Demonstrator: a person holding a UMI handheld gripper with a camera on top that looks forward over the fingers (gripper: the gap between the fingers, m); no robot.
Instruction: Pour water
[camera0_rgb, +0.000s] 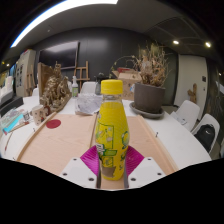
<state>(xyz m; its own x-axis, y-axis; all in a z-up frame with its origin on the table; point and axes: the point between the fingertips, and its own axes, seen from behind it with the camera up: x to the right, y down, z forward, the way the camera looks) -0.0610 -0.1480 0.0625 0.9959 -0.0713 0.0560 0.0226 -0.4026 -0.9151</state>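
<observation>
Gripper (112, 166) nearest: pink pads (92, 160) pressed on the lower body of a yellow bottle (111, 135), which stands upright between the fingers, orange cap (112, 87) on. Bottle is over the near end of a long wooden table (60, 140). Plastic, likely smooth and a bit squashy, moderately heavy if full; the lower body hold looks sound. Bottle base hidden. No receiving cup clearly made out; small items far left unclear. Potted plant (152, 85) far right.
</observation>
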